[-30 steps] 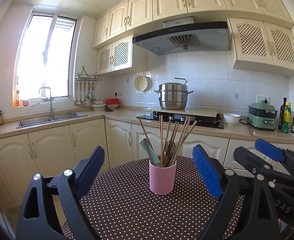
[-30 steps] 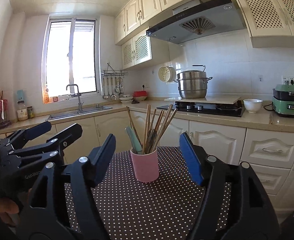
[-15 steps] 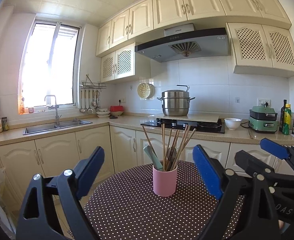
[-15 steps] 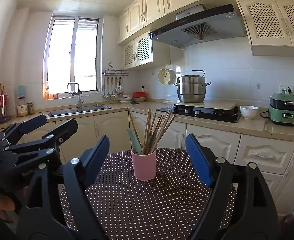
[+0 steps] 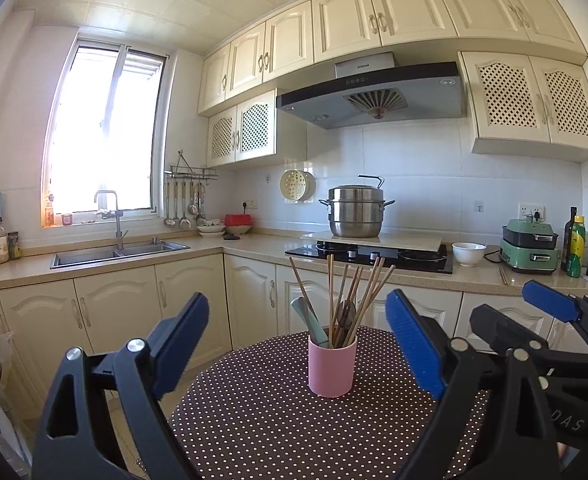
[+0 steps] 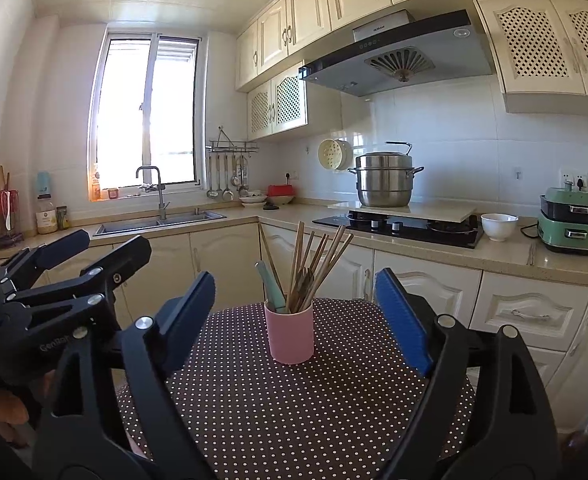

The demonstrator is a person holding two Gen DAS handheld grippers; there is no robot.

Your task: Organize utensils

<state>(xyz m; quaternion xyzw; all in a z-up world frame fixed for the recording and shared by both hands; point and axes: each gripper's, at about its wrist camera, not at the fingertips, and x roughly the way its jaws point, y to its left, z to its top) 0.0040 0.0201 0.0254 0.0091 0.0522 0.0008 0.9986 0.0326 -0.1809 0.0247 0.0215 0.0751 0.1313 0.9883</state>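
The pink cup (image 5: 332,367) of chopsticks (image 5: 368,294) stands upright mid-worktop (image 5: 278,432), farther from both cameras than a second ago. The right hand-held gripper (image 6: 300,322) has just been spreading its jaws, nothing between them. The left hand-held gripper (image 5: 314,346) is released wide, grasping nothing.

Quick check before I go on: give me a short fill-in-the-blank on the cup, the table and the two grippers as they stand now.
1. The chopsticks stand in a ____ cup.
2. The cup rests on a table covered with a ____ cloth.
3. Neither the left gripper nor the right gripper holds anything; both are ____.
4. On the stove stands a steel ____.

Missing words: pink; polka-dot; open; pot
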